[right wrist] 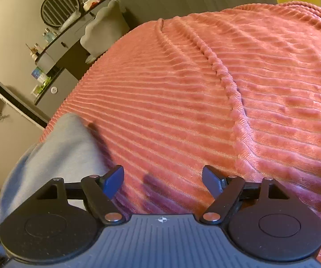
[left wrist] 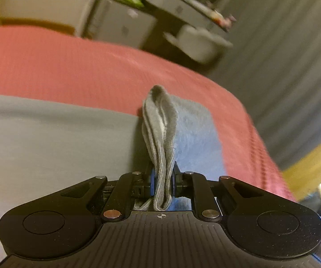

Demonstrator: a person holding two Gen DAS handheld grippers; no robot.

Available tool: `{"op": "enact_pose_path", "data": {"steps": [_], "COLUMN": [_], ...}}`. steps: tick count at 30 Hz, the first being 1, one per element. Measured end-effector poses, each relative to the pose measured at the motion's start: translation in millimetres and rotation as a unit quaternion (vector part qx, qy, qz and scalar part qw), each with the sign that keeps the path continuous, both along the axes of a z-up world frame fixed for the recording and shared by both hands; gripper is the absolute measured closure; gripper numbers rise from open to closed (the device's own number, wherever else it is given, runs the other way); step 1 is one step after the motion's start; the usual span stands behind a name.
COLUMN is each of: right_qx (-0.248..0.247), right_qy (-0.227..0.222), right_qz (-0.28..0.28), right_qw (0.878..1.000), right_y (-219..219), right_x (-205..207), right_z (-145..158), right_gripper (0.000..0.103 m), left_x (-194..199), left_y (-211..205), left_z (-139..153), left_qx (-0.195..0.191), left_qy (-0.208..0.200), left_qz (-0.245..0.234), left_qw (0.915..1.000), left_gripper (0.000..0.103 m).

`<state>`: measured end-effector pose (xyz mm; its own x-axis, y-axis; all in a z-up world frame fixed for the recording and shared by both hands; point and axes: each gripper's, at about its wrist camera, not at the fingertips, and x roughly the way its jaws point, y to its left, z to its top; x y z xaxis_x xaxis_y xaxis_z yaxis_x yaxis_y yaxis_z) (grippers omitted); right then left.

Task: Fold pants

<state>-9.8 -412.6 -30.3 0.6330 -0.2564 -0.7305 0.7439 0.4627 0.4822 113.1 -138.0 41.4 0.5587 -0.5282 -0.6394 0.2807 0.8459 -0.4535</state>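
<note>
**Me:** Nearest to my left camera is the left hand-held gripper (left wrist: 162,186), and its jaws are clamped on a bunched edge of the grey pants (left wrist: 159,134). Several layers of the ribbed hem stand up between the blue pads (left wrist: 152,184) like a loop.

**Partner:** Why so many layers in one pinch?

**Me:** I judge it lets me carry the whole stacked edge at once, so the fold moves as one piece instead of sliding apart. The rest of the pants spreads flat to the left across the bed, over the pink bedspread (left wrist: 71,67).

**Partner:** And your right side?

**Me:** The right hand-held gripper (right wrist: 162,183) has its jaws wide apart with nothing between them. It hangs over bare ribbed bedspread, and the grey cloth lies just beside its left finger, not touching the pad as far as I can tell.

**Partner:** So it's free for what?

**Me:** My guess is it needs the matching corner of that grey cloth, so both ends travel together. With only one end pinched, the cloth would likely drag crooked.

**Partner:** Anything else around?

**Me:** Beyond the bed's edge I see a grey dresser (right wrist: 55,51) cluttered with small items, well apart from the work. My left view is blurred, so I won't name anything there.
</note>
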Motion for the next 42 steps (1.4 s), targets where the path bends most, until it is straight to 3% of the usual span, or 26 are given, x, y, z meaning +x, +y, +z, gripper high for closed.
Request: {"op": "enact_pose_path", "data": {"steps": [3, 5, 7, 8, 9, 12, 15, 18, 21, 22, 24, 27, 31, 32, 34, 36, 38, 40, 42], "right_qx": [-0.006, -0.01, -0.016, -0.019, -0.026, -0.058, -0.003, 0.04, 0.046, 0.053, 0.06, 0.039, -0.046, -0.06, -0.076, -0.049, -0.023, 0.016, 0.046], "right_qy": [0.006, 0.008, 0.002, -0.005, -0.019, -0.087, -0.137, -0.127, -0.123, -0.125, -0.131, -0.131, -0.131, -0.139, -0.154, -0.176, -0.167, -0.168, -0.17], "right_qz": [0.01, 0.019, 0.034, 0.046, 0.06, 0.13, 0.208, 0.245, 0.245, 0.243, 0.24, 0.245, 0.248, 0.252, 0.258, 0.283, 0.295, 0.312, 0.311], "right_qw": [1.0, 1.0, 0.999, 0.999, 0.998, 0.986, 0.969, 0.96, 0.961, 0.96, 0.96, 0.96, 0.959, 0.956, 0.951, 0.942, 0.94, 0.935, 0.934], "right_y": [2.5, 5.1, 8.4, 12.2, 17.1, 41.2, 58.3, 63.3, 59.5, 58.0, 53.8, 55.7, 70.8, 74.6, 80.6, 82.2, 83.7, 83.6, 83.1], "right_x": [3.1, 5.3, 6.6, 6.5, 5.6, 0.3, 2.9, 15.5, 21.1, 22.7, 23.1, 22.6, 13.7, 11.6, 6.4, 5.3, 7.5, 11.7, 11.7], "right_z": [1.4, 2.3, 5.8, 9.6, 15.0, 35.5, 34.2, 23.7, 17.9, 15.6, 13.6, 16.9, 35.7, 39.5, 44.9, 44.2, 42.1, 39.3, 37.4], "right_gripper": [0.021, 0.021, 0.021, 0.021, 0.021, 0.021, 0.031, 0.043, 0.043, 0.043, 0.043, 0.043, 0.04, 0.035, 0.03, 0.029, 0.028, 0.028, 0.028], "left_x": [-27.5, -30.5, -28.1, -24.2, -18.7, 4.4, 29.1, 61.2, 81.1, 82.7, 83.0, 76.6, 41.9, 34.9, 19.3, 8.8, 5.9, 1.3, -5.3], "left_y": [31.1, 47.3, 66.0, 75.0, 80.6, 77.8, 64.4, 46.6, 30.0, 26.1, 21.4, 30.8, 53.6, 58.4, 69.4, 85.9, 104.4, 124.0, 138.4], "left_z": [-7.1, -19.7, -24.7, -24.1, -22.9, -20.1, -16.9, -28.7, -45.6, -46.2, -49.5, -45.6, -15.0, -8.4, 3.9, 7.3, -0.4, -10.8, -18.3], "left_qx": [0.07, 0.079, 0.056, 0.035, 0.015, -0.032, -0.011, 0.03, 0.022, 0.026, 0.032, 0.0, -0.036, -0.039, -0.007, 0.036, 0.069, 0.048, -0.002], "left_qy": [-0.026, 0.008, 0.025, 0.026, 0.026, 0.026, 0.02, 0.053, 0.106, 0.102, 0.098, 0.094, 0.043, 0.032, 0.012, 0.006, 0.02, 0.05, 0.079], "left_qz": [0.023, 0.024, 0.054, 0.071, 0.086, 0.092, 0.068, 0.041, 0.006, 0.001, 0.002, 0.013, 0.028, 0.033, 0.041, 0.062, 0.109, 0.134, 0.123], "left_qw": [0.997, 0.9965, 0.9966, 0.9965, 0.9958, 0.9949, 0.9974, 0.9973, 0.9941, 0.9945, 0.9946, 0.9955, 0.9981, 0.9982, 0.9991, 0.9974, 0.9915, 0.9885, 0.9892], "left_gripper": [0.083, 0.078, 0.073, 0.063, 0.052, 0.04, 0.029, 0.029, 0.036, 0.042, 0.082, 0.085, 0.087, 0.087, 0.086, 0.08, 0.073, 0.073, 0.054]}}
